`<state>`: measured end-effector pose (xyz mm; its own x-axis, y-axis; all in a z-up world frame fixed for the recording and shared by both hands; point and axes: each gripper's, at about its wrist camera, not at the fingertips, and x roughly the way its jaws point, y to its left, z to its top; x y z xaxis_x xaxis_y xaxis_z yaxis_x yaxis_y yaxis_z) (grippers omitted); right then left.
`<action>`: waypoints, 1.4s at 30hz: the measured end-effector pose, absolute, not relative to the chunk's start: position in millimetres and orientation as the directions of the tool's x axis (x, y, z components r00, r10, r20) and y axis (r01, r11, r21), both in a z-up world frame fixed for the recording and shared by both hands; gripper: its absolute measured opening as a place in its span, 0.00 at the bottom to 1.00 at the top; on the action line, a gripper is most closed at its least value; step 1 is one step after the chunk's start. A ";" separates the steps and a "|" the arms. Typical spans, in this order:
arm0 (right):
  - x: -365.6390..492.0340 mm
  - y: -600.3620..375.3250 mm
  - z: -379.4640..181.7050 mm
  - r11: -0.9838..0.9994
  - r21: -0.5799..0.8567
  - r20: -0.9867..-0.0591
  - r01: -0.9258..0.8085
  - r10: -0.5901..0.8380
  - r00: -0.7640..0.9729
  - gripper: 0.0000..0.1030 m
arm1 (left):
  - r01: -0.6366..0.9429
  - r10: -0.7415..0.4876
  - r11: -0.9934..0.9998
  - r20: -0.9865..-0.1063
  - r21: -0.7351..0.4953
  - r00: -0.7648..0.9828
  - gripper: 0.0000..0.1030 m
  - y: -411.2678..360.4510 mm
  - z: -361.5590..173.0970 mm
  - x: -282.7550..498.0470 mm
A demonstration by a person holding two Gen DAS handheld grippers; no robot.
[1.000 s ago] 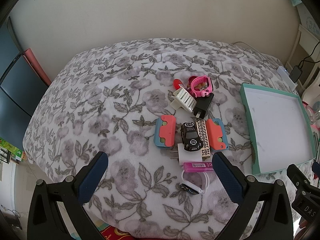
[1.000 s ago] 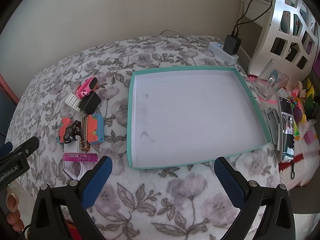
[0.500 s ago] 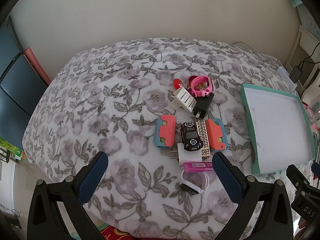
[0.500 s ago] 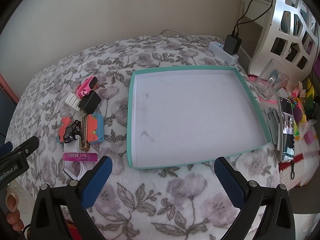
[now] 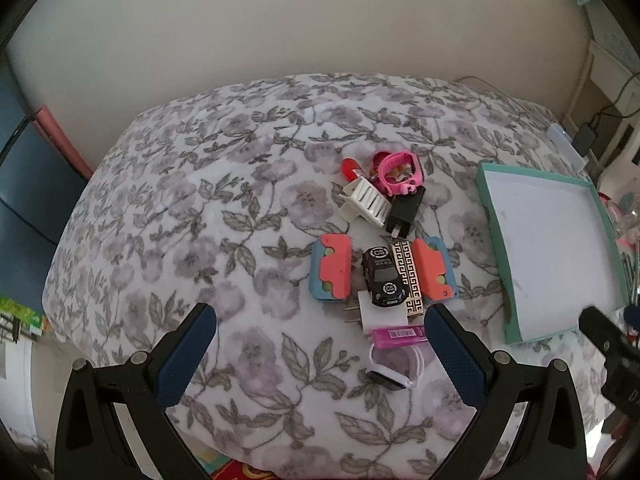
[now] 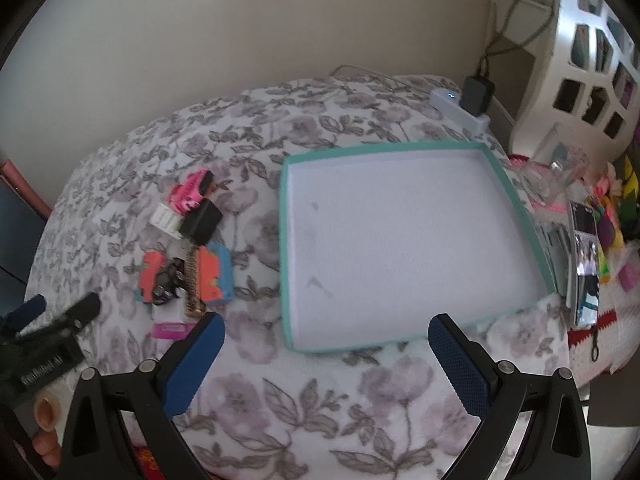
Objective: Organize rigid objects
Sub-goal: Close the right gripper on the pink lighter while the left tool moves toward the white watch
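Note:
A cluster of small items lies on the floral blanket: a black toy car (image 5: 383, 281), a gold patterned bar (image 5: 407, 277), two coral-and-blue blocks (image 5: 331, 274) (image 5: 434, 274), a white plug (image 5: 378, 313), a magenta stick (image 5: 398, 336), a white-strapped watch (image 5: 394, 368), a black charger (image 5: 405, 211), a white ribbed clip (image 5: 366, 199), a pink watch (image 5: 400, 172). The teal-rimmed white tray (image 6: 516, 196) lies to their right with nothing in it. My left gripper (image 5: 320, 354) is open, short of the cluster. My right gripper (image 6: 326, 364) is open at the tray's near edge.
A white power strip (image 6: 460, 110) with a black adapter sits at the bed's far right corner. A phone (image 6: 586, 264), a glass (image 6: 554, 178) and toys crowd a side surface right of the tray. A white shelf unit (image 6: 592, 40) stands behind. A wall runs along the back.
The right wrist view has swung leftward and is blurred with motion; the tray and cluster sit further right in it. The left gripper has barely shifted. Both stay open.

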<state>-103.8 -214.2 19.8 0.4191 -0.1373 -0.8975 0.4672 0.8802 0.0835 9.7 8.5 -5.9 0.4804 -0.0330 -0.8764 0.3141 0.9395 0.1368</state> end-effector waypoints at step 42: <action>-9.5 -113.7 -95.3 0.898 0.296 -0.953 0.324 0.254 0.167 0.83 | 0.013 0.096 0.995 -0.959 0.103 0.268 1.00 93.3 -90.9 52.3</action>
<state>-9.5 -113.7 -95.3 0.1673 0.2535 -0.9527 0.3243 0.8984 0.2960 52.3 93.3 -90.9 0.2680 0.0957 -0.9587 0.0133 0.9946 0.1030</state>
